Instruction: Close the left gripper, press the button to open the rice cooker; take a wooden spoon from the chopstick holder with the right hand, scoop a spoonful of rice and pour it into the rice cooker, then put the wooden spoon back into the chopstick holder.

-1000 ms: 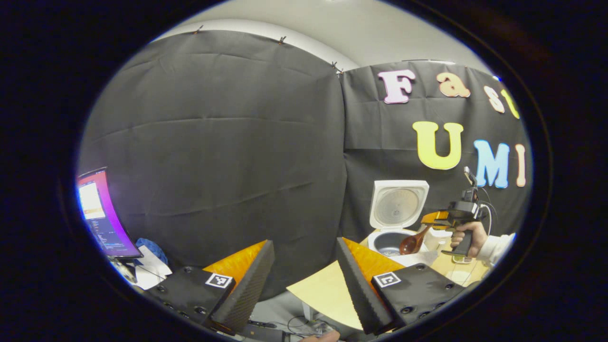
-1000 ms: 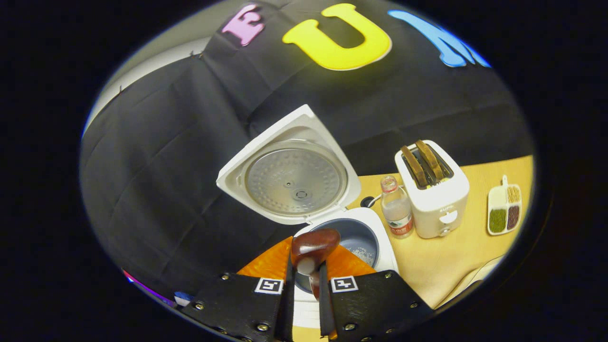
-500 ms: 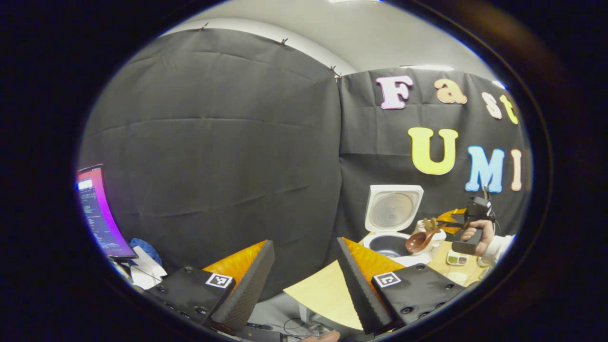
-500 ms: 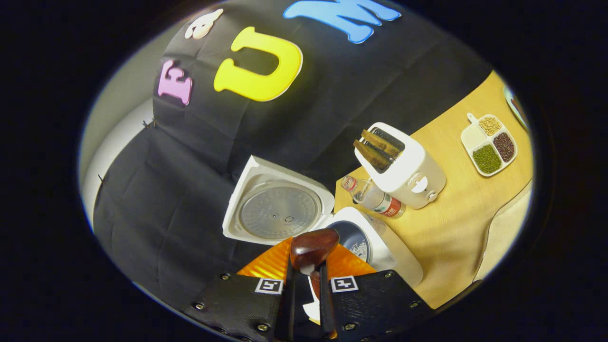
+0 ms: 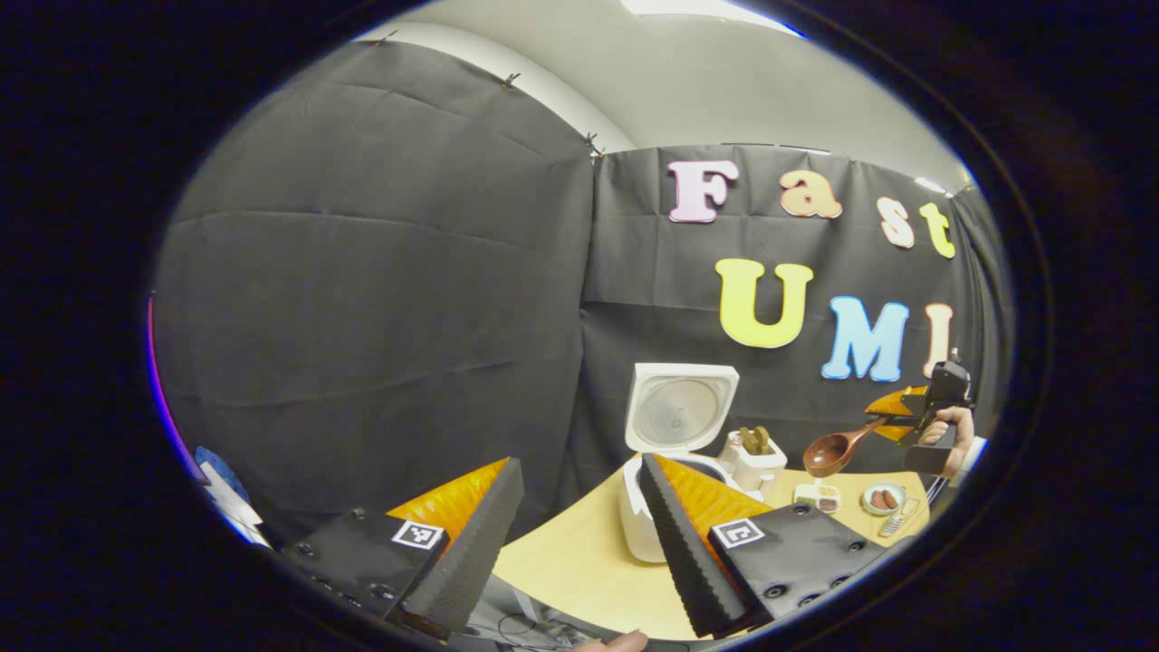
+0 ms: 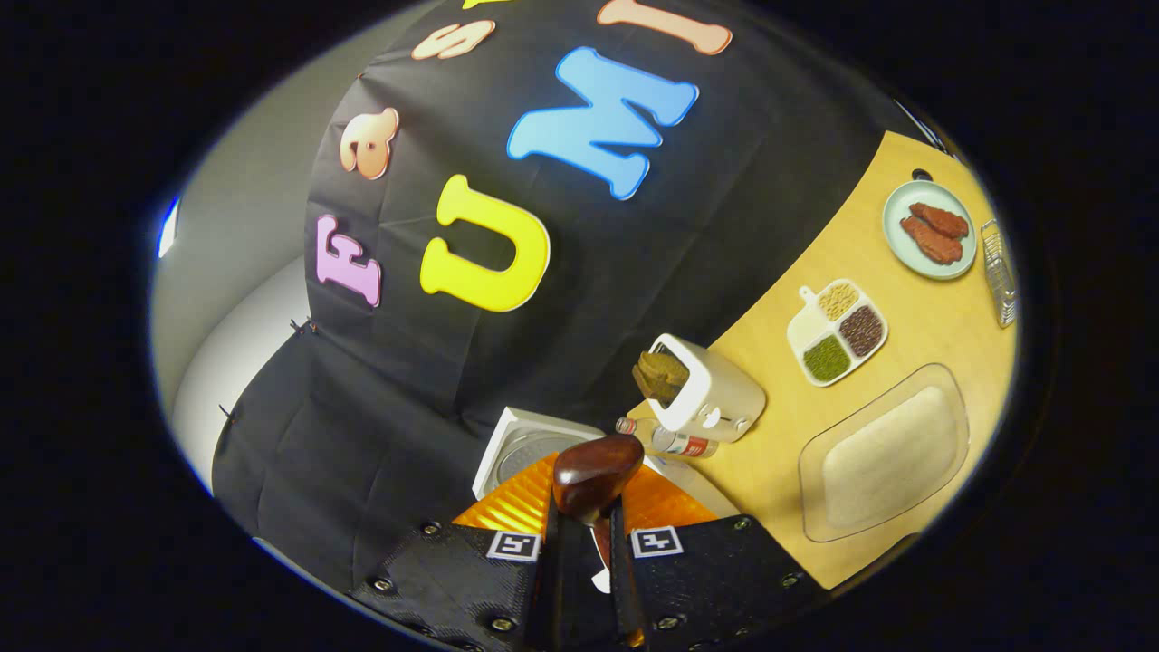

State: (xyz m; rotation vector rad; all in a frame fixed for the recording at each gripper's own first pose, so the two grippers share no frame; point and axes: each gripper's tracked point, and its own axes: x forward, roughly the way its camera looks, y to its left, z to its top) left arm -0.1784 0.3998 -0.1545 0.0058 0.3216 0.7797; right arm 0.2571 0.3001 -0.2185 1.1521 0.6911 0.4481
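Right gripper pinching glossy wooden spoon (rounded bowl); left gripper spread, ribbed pads

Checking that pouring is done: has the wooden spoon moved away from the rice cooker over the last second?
Yes. In the left gripper view the wooden spoon, then over the rice cooker, now hangs to its right, past the toaster.

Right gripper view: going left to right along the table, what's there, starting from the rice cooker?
White rice cooker with raised lid → white toaster holding bread → white divided dish of beans → pale green plate of meat → wire holder.
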